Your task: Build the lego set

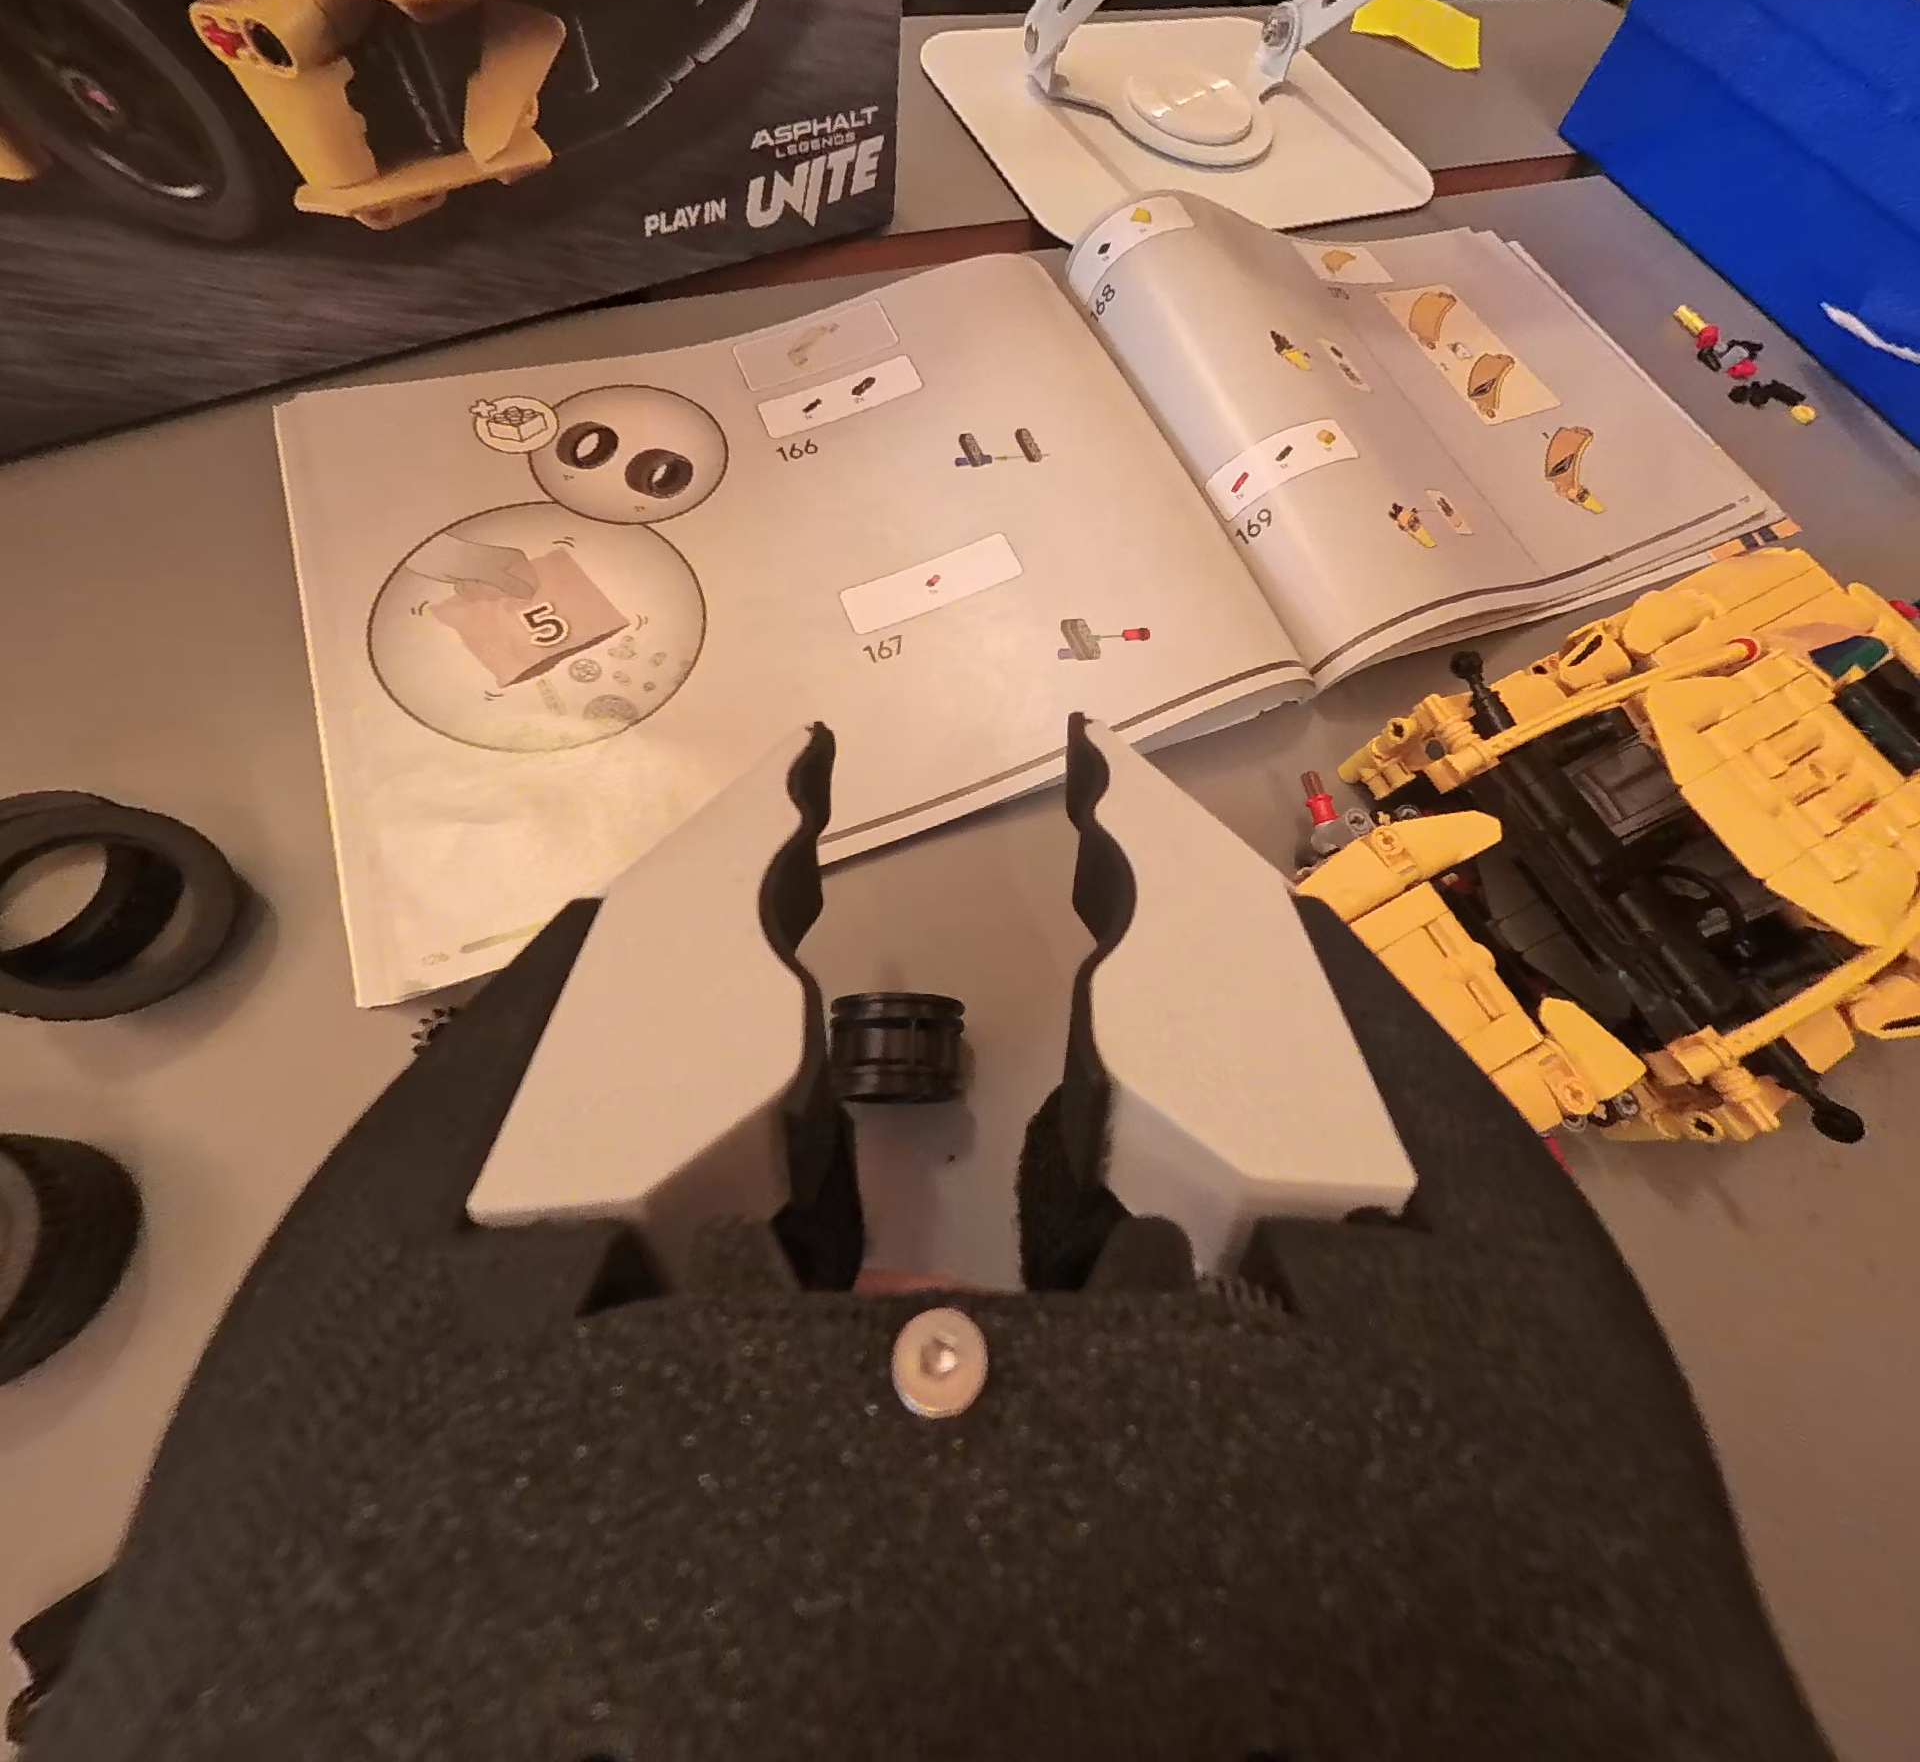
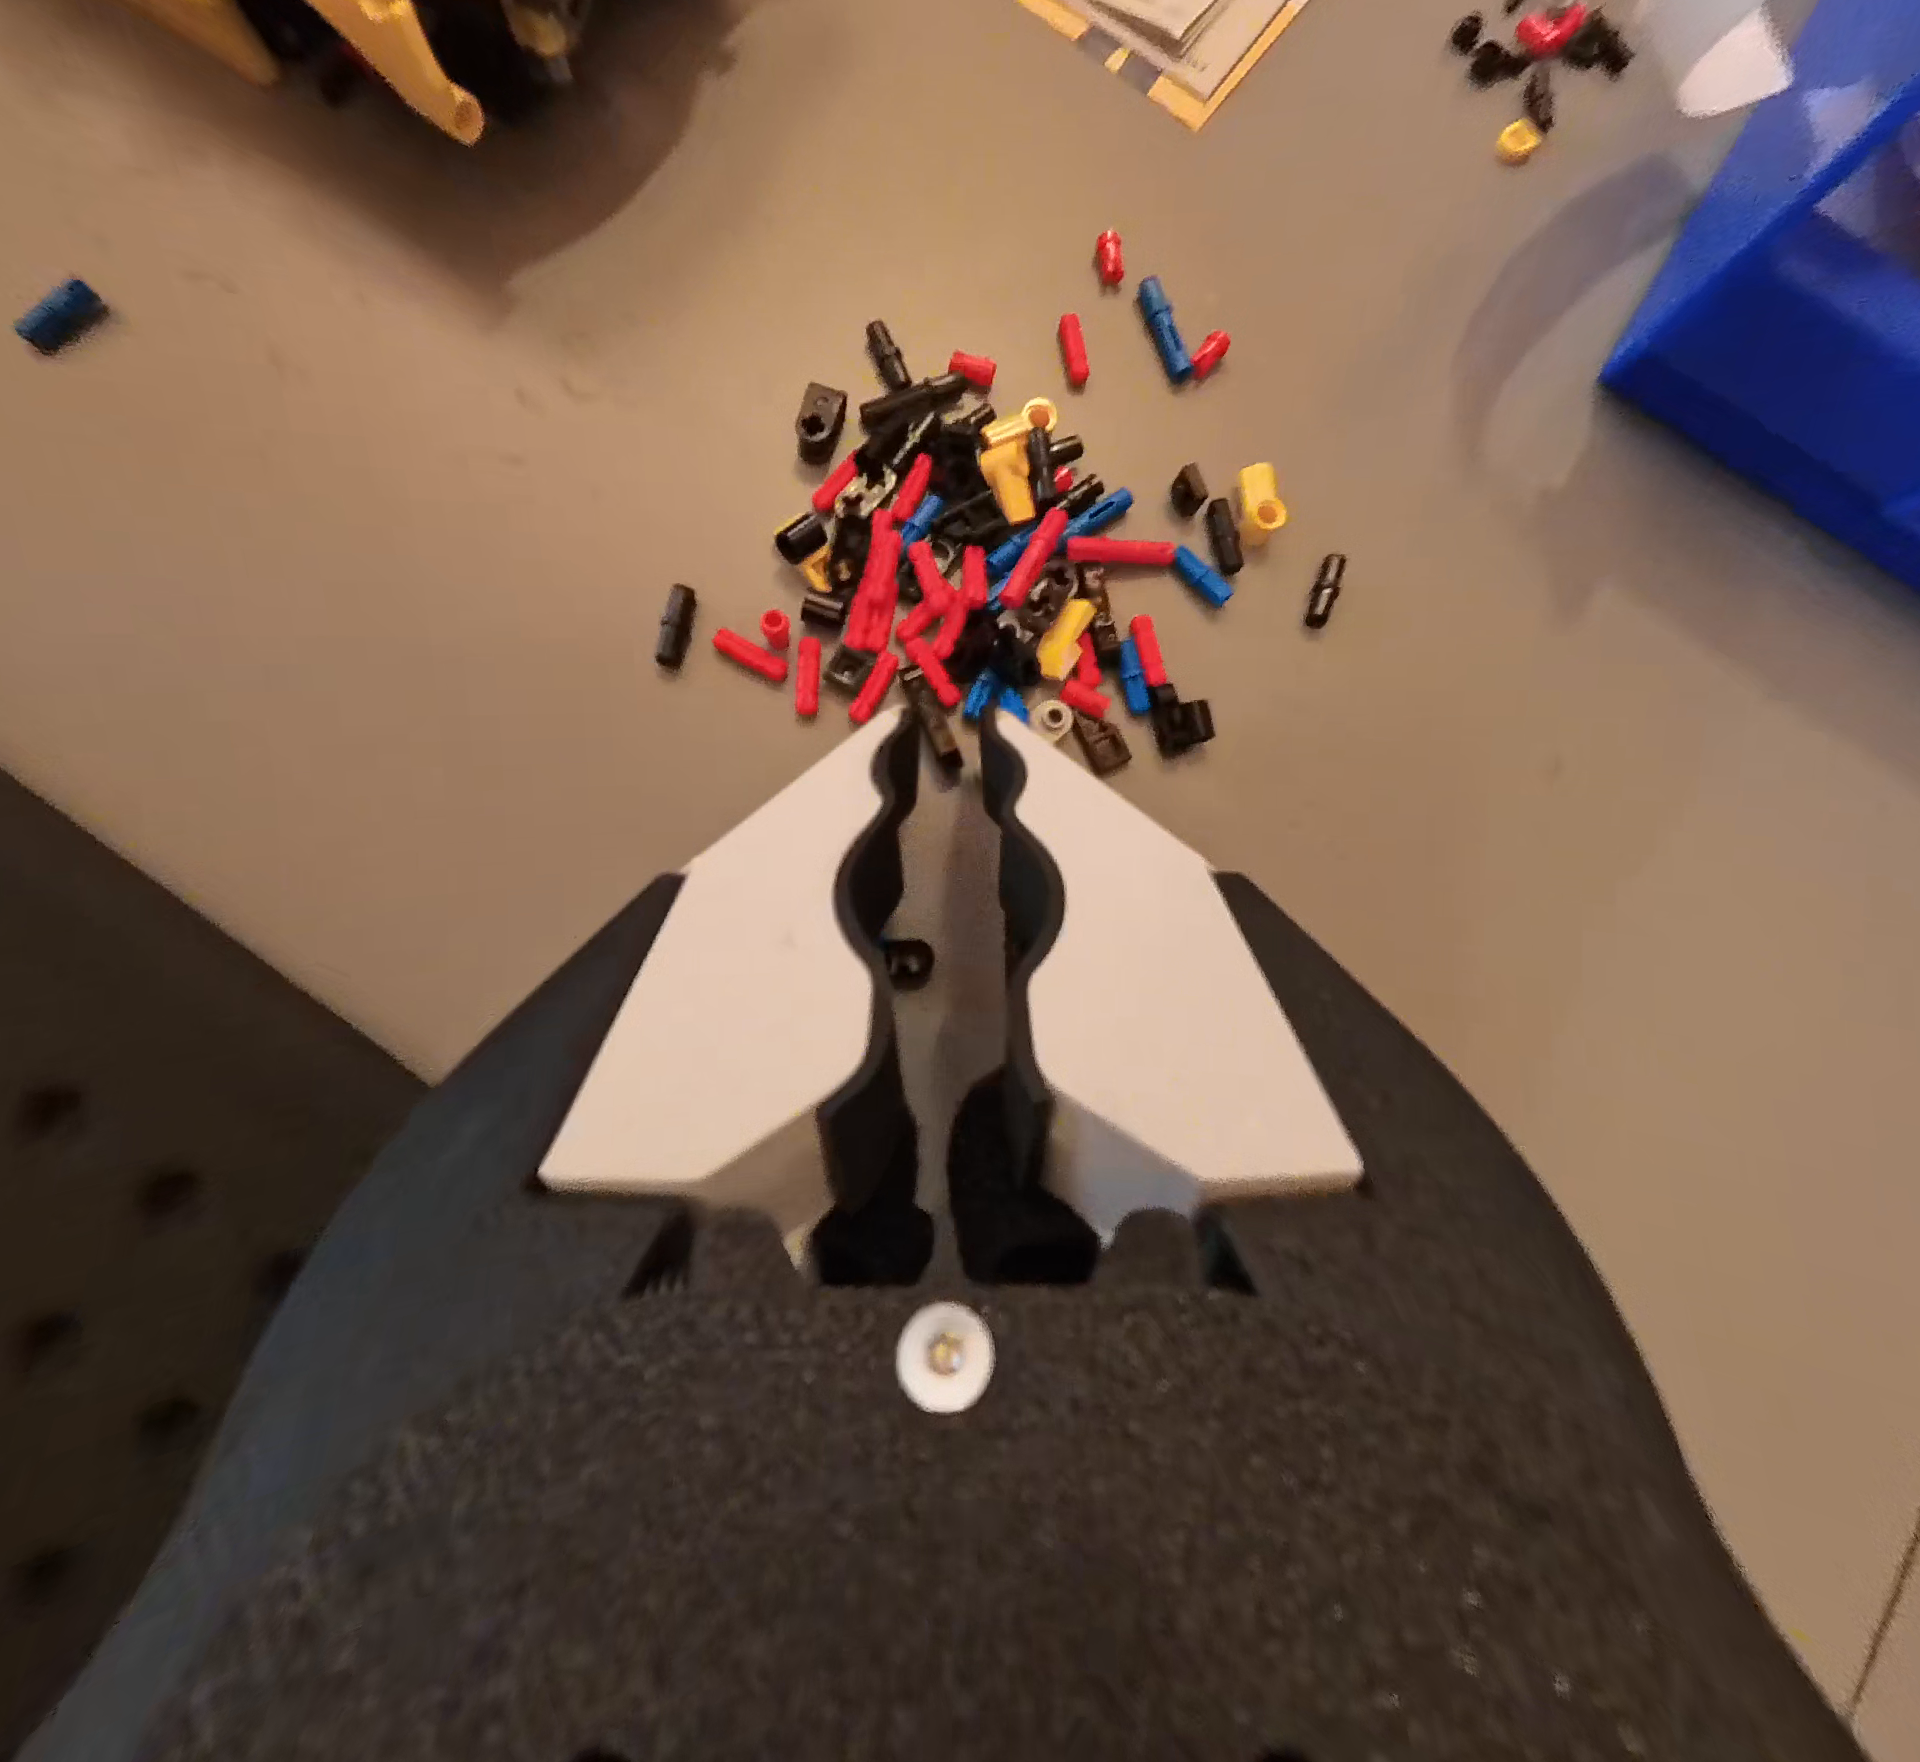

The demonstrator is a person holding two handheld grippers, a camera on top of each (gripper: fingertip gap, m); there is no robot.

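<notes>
The left gripper (image 1: 948, 736) hangs with its jaws spread wide, and a small black wheel hub (image 1: 899, 1047) lies on the grey table (image 1: 156, 569) between its fingers, touched by neither. At 9 o'clock sit 2 black tyres (image 1: 104, 902); at 12 the instruction booklet (image 1: 727, 569) lies open, with the part-built yellow car (image 1: 1621, 871) at 3 and the set's box (image 1: 416, 71) standing beyond. The right gripper (image 2: 945, 736) has its jaws nearly pressed together, pinching a thin black pin (image 2: 933, 725) at the tips, at the near edge of a heap of red, blue, black and yellow connectors (image 2: 977, 559). A blue bin (image 2: 1787, 341) stands at 2 o'clock.
</notes>
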